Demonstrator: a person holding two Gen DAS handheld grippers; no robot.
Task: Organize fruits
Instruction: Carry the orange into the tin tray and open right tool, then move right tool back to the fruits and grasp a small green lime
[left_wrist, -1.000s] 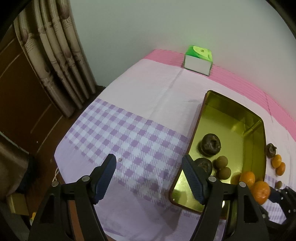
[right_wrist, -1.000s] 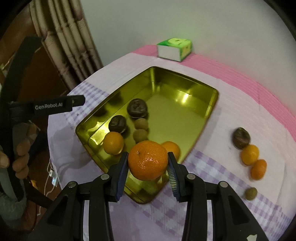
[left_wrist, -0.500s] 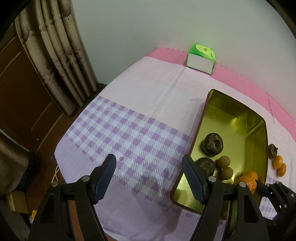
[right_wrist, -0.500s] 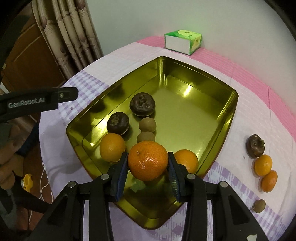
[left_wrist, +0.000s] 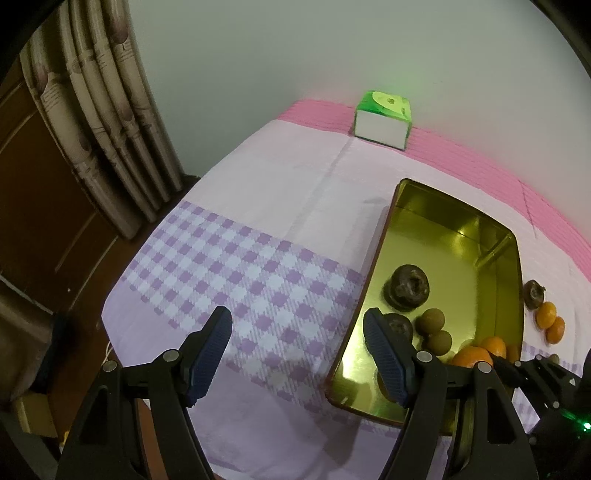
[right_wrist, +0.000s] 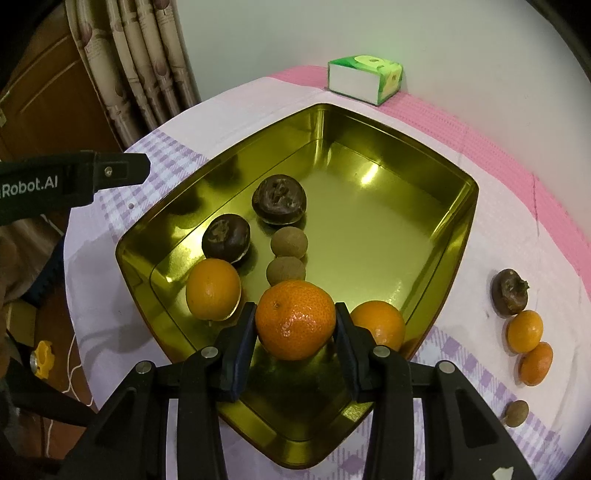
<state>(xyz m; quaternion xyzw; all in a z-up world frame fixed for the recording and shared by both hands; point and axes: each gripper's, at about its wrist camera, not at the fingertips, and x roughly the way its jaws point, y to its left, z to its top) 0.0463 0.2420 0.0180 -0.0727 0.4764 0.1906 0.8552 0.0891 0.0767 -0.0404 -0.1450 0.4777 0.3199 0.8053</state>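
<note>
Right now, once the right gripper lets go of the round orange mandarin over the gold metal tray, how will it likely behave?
The round orange mandarin, clamped in the right gripper, will probably roll a little on the smooth floor of the gold metal tray. The two oranges flanking it, left and right, may stop it. Its dimpled peel looks grippy, not slippery.

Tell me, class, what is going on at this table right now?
A person with a gripper in each hand is sorting fruit into a gold tin tray. The right gripper is clamped on an orange over the tray's near end, between two oranges already inside. Two dark fruits and two small brown ones also lie in the tray. The left gripper hovers open and empty over the checked cloth beside it. Four fruits wait on the cloth to the tray's right.
</note>
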